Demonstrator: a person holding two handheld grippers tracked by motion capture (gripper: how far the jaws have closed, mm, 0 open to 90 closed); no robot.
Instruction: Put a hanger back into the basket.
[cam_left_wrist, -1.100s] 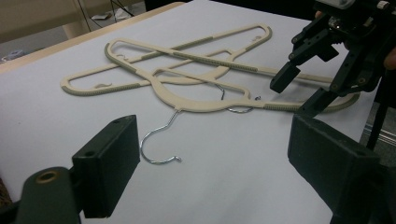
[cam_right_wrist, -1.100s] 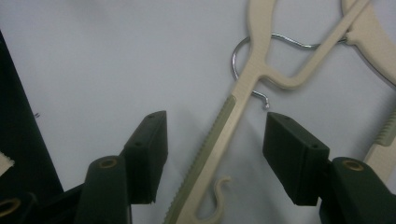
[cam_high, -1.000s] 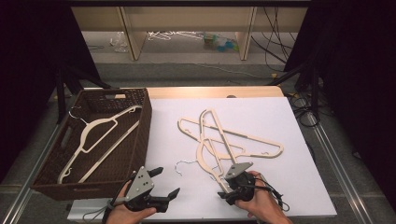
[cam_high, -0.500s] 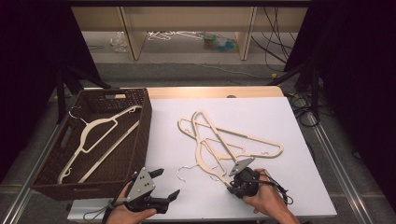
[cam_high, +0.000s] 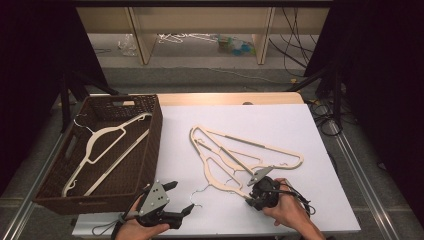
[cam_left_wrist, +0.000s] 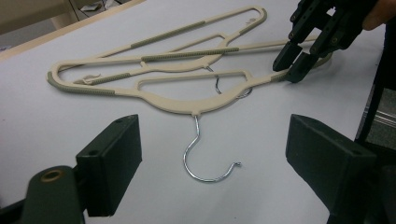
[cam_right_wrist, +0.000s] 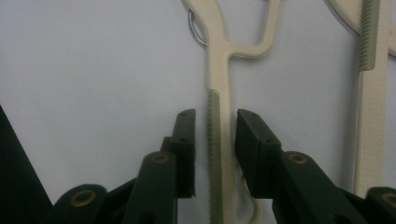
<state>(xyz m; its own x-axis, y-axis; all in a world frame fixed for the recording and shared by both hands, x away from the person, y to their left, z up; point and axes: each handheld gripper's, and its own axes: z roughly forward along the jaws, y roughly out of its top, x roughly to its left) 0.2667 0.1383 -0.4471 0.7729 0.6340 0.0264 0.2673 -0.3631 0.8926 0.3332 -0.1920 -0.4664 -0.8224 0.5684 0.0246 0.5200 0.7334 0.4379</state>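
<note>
A pile of cream plastic hangers (cam_high: 235, 150) lies tangled at the centre of the white counter (cam_high: 300, 125); the nearest hanger (cam_left_wrist: 187, 100) points its steel hook (cam_left_wrist: 205, 158) toward six o'clock. The right tongs (cam_right_wrist: 212, 154) sit at five o'clock of the pile, jaws parted to either side of that hanger's ribbed arm (cam_right_wrist: 215, 140), not yet pressed shut on it; a narrow gap shows on each side. The left tongs (cam_left_wrist: 210, 163) hover at seven o'clock, released and spread wide, the hook lying between them on the counter; a brown wicker basket (cam_high: 150, 145) at nine o'clock holds one more hanger (cam_high: 100, 147).
</note>
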